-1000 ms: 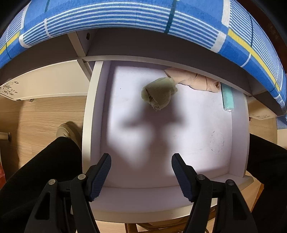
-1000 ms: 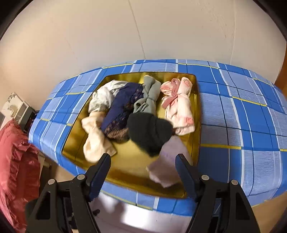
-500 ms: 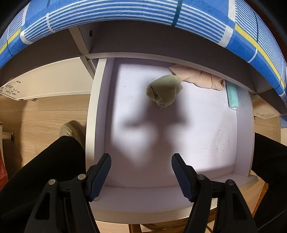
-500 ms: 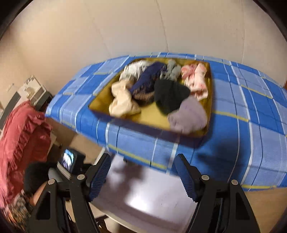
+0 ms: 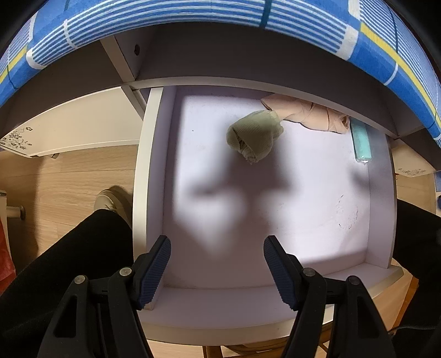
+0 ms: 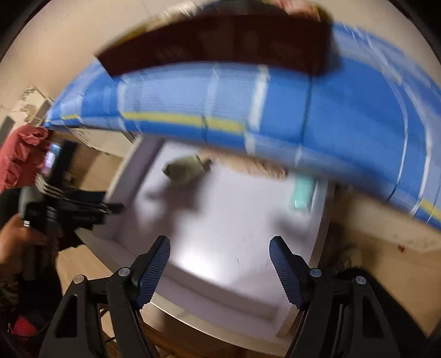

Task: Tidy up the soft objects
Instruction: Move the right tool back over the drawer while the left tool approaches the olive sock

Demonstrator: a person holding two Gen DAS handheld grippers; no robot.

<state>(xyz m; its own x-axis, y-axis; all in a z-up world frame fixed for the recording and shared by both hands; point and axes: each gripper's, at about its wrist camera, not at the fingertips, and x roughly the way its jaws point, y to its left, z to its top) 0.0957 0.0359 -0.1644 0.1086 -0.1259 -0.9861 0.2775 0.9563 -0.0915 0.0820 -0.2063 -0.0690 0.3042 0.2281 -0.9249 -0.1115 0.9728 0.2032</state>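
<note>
Nearest, the left gripper (image 5: pixel 217 264) pointed down over the open drawer (image 5: pixel 140 176), its dark-blue ribbed fingers (image 5: pixel 154 271) spread apart with nothing between them. The right gripper (image 6: pixel 219 268) likewise had its fingers (image 6: pixel 286 272) released and empty, angled toward the same drawer in a badly blurred view. A person's dark-trousered leg (image 5: pixel 69 264) sat beside the drawer's left wall, and in the right wrist view a hand (image 6: pixel 16 239) gripped the other tool at the left edge. Further in, the drawer's pale floor lay mostly bare under the grippers' shadow. Toward its back lay a balled olive-green sock (image 5: pixel 253 139), touching a peach-coloured garment (image 5: pixel 308 115) that ran partly under the surface's edge, with a teal item (image 5: pixel 361 141) against the right wall. Above hung the blue checked cloth (image 5: pixel 193 16) covering the surface, and on it a dark tray (image 6: pixel 220 41), too blurred to read its contents.
</note>
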